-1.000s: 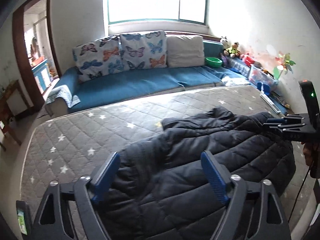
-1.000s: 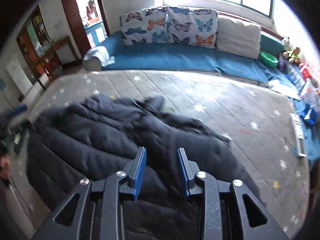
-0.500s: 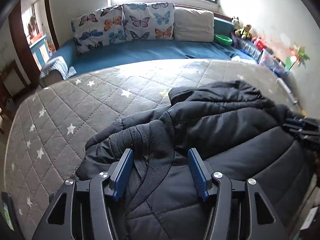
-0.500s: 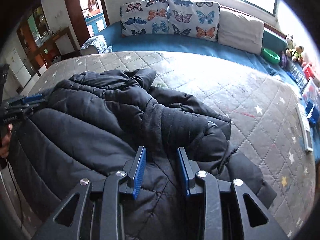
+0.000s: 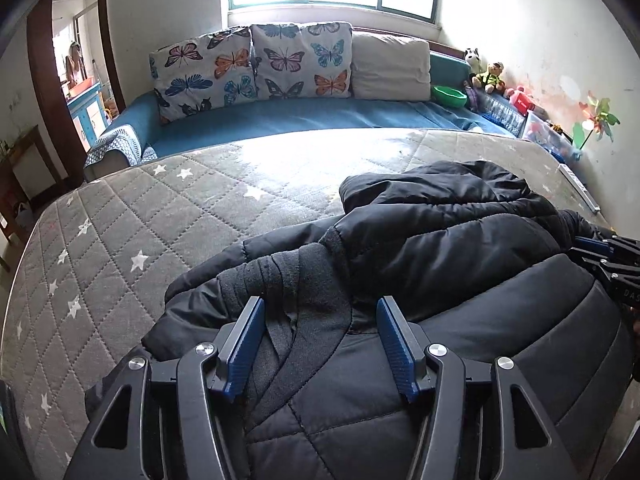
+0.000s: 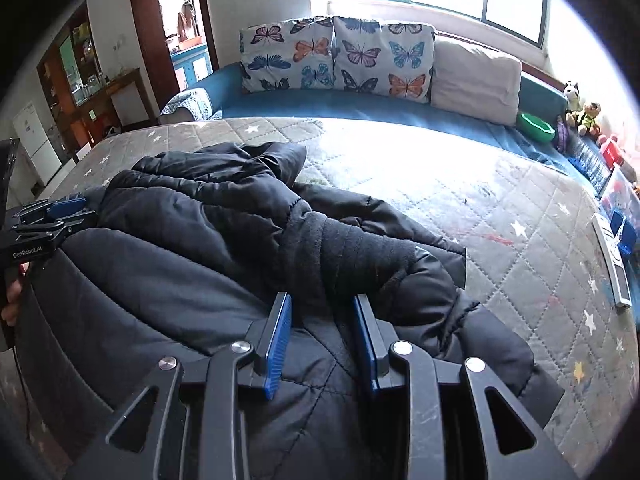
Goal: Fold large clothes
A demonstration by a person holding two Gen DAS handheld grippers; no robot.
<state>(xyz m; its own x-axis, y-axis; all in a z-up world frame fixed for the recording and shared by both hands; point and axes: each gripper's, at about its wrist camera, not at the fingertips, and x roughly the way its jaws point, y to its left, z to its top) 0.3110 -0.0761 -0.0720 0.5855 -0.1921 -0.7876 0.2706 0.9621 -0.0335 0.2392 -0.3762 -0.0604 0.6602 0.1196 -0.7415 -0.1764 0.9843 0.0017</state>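
Note:
A black quilted jacket (image 5: 460, 248) lies bunched on the grey star-patterned mattress (image 5: 140, 220); it also shows in the right wrist view (image 6: 192, 248). My left gripper (image 5: 320, 308) is open, its blue pads either side of the grey fleece cuff (image 5: 288, 280) of a sleeve. My right gripper (image 6: 322, 304) is open with a narrower gap, over the other sleeve's dark cuff (image 6: 352, 248). Each gripper shows at the edge of the other's view: the right one (image 5: 600, 256), the left one (image 6: 52, 216).
A blue sofa bed (image 5: 300, 116) with butterfly pillows (image 5: 256, 64) runs behind the mattress. Toys, a green bowl (image 5: 450, 96) and boxes line the right wall. A remote (image 6: 612, 264) lies at the mattress's right edge. A doorway (image 5: 76, 80) opens at the left.
Both grippers have come down and forward over the jacket. The left gripper's gap has narrowed around the sleeve cuff. The jacket has settled onto the mattress.

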